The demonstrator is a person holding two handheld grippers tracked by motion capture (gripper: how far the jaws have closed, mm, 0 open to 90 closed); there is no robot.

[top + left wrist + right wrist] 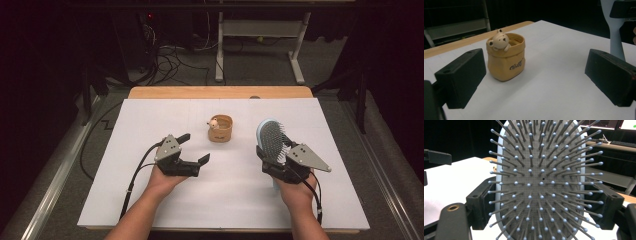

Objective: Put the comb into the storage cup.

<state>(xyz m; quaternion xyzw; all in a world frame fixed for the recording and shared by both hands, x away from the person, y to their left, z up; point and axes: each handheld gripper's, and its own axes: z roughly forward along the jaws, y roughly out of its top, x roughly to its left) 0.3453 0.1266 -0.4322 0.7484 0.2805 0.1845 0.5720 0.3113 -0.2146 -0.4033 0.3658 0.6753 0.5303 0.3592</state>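
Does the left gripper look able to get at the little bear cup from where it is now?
Probably yes. The left gripper has its jaws open and empty, pointed at the bear cup, with bare white table between them. The hairbrush, held in the right gripper, is off to the side.

Pale blue, tan and white

The hairbrush has a pale blue frame and grey, dotted bristle pad; the pot is tan (dark lettering, cream bear); the table top is white.
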